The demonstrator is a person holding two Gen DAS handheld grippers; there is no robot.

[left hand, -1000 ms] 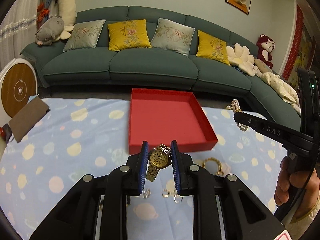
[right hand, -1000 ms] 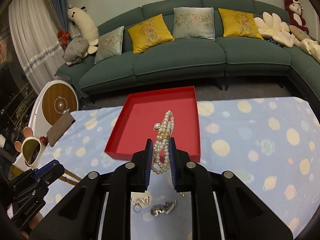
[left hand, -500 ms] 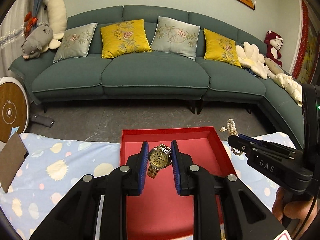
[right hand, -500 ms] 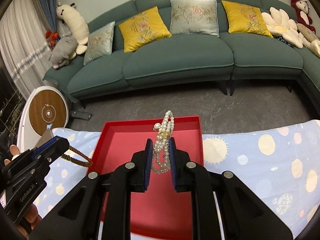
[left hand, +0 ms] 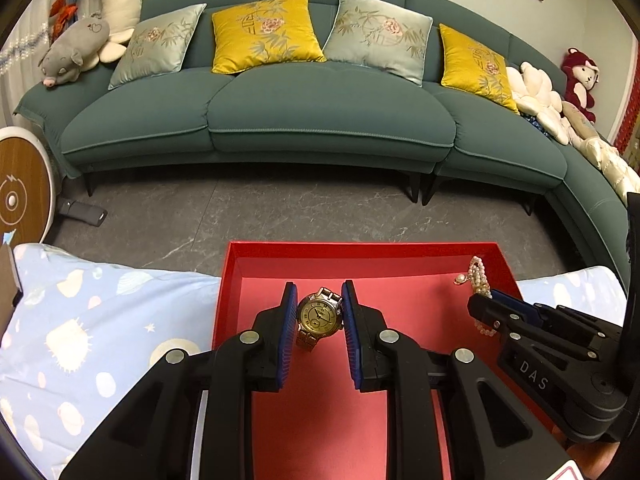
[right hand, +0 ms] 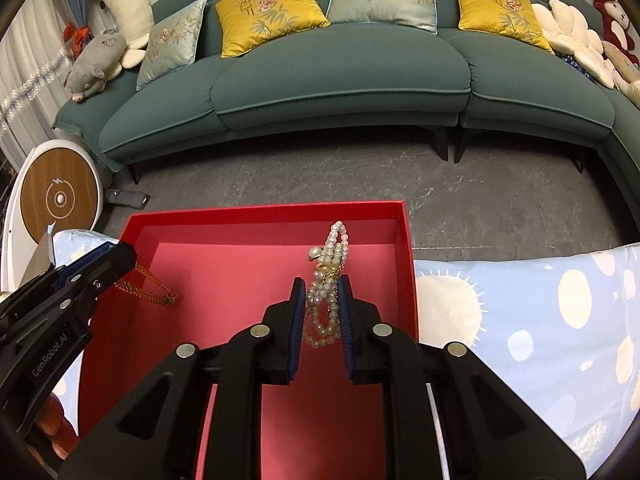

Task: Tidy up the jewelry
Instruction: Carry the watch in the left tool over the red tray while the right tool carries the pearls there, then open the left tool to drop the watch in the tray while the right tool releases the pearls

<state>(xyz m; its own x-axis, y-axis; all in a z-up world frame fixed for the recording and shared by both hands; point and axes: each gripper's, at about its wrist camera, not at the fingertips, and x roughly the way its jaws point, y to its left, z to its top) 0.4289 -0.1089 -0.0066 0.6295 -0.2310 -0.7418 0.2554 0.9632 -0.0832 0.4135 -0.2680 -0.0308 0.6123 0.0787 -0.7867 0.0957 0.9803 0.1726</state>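
My left gripper [left hand: 319,300] is shut on a gold watch [left hand: 319,318], whose band hangs down between the blue pads. It hovers over the inside of the red tray [left hand: 400,246]. In the right wrist view, my right gripper [right hand: 321,285] is shut on a bunch of pearl necklace [right hand: 330,256], low over the tray's [right hand: 260,209] right half. The right gripper [left hand: 484,300] with its pearls [left hand: 478,276] shows at the tray's right side in the left wrist view. The left gripper [right hand: 114,252] shows at the tray's left edge, with the gold band [right hand: 148,294] dangling from it.
The tray sits at the far edge of a table covered in a blue planet-print cloth [left hand: 80,320]. Beyond lie grey floor [left hand: 320,208] and a long green sofa [left hand: 320,120] with cushions and plush toys. A round white and wood device [right hand: 60,196] stands at the left.
Both grippers have travelled forward and down, from the near part of the cloth to over the inside of the red tray. They keep hold of the watch and the pearls.
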